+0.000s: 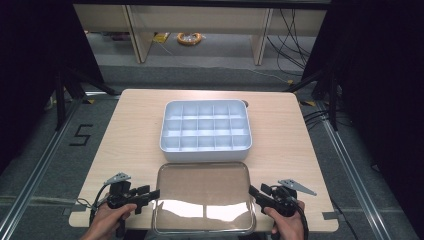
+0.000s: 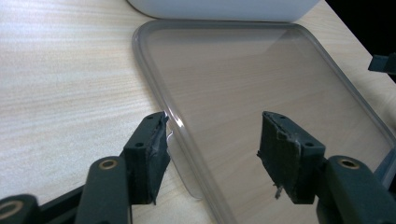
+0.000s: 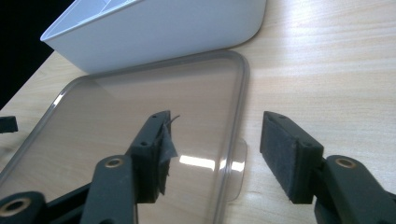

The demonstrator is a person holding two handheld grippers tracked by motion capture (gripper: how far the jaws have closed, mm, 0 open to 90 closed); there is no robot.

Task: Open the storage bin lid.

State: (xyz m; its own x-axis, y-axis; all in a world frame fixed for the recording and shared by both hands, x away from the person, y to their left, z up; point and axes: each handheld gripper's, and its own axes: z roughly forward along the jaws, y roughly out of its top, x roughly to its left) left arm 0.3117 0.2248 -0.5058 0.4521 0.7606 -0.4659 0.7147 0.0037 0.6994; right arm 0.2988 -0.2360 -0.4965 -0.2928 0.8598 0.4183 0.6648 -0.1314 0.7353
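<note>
A clear plastic lid [image 1: 202, 195] lies flat on the wooden table near its front edge. Behind it stands a white divided box [image 1: 205, 125] with several empty compartments. My left gripper [image 1: 155, 194] is at the lid's left rim, open, its jaws straddling the rim and a small tab [image 2: 184, 168]. My right gripper [image 1: 252, 192] is at the lid's right rim, also open, with the rim and its tab [image 3: 236, 163] between the jaws. The lid [image 2: 261, 88] and the box wall [image 3: 154, 37] show close up in the gripper views.
The table [image 1: 130, 130] has bare wood left and right of the box. Its front edge is just under my hands. Dark curtains and stands flank the table; shelving and cables lie beyond on the floor.
</note>
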